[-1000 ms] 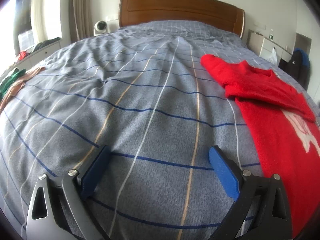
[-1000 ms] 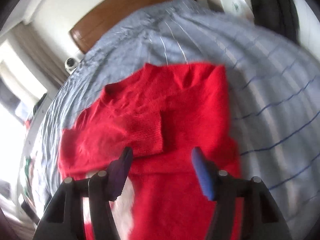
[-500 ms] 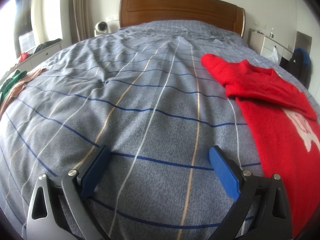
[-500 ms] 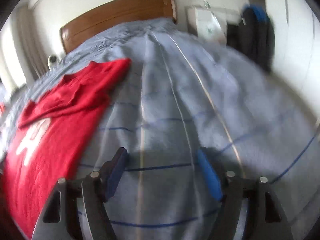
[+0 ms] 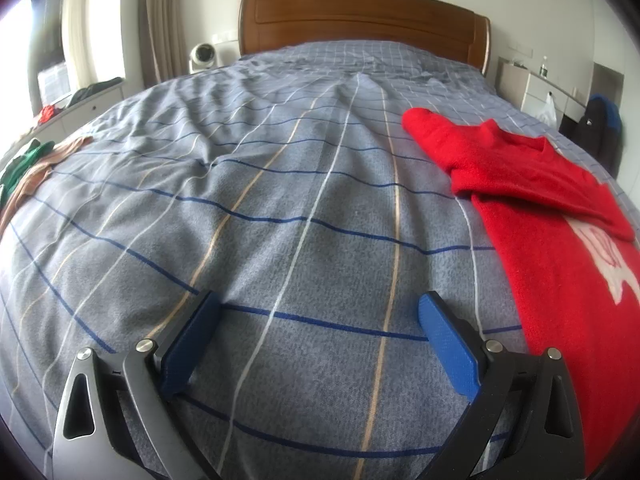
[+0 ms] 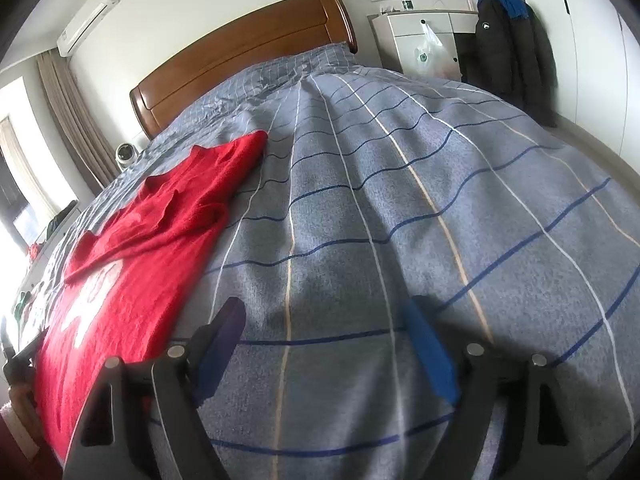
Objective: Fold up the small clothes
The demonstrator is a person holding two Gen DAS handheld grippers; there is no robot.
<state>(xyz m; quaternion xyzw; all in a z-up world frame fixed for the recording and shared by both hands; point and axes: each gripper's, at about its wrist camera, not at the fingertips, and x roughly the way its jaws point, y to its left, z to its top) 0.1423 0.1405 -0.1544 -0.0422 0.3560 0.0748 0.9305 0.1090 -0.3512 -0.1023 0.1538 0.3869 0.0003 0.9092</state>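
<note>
A red sweater [image 5: 560, 248] with a white print lies flat on the bed, both sleeves folded across its chest. In the left wrist view it is at the right; in the right wrist view the sweater [image 6: 132, 264] is at the left. My left gripper [image 5: 320, 308] is open and empty over bare blanket, left of the sweater. My right gripper [image 6: 326, 316] is open and empty over bare blanket, right of the sweater.
The grey-blue checked blanket [image 5: 260, 184] covers the whole bed up to a wooden headboard [image 5: 360, 20]. Green and tan clothes [image 5: 28, 168] lie at the bed's left edge. A white cabinet [image 6: 424, 44] and a dark jacket [image 6: 516, 52] stand to the right.
My right gripper has swung from over the sweater's folded sleeves off to the right, onto bare blanket. My left gripper has stayed put.
</note>
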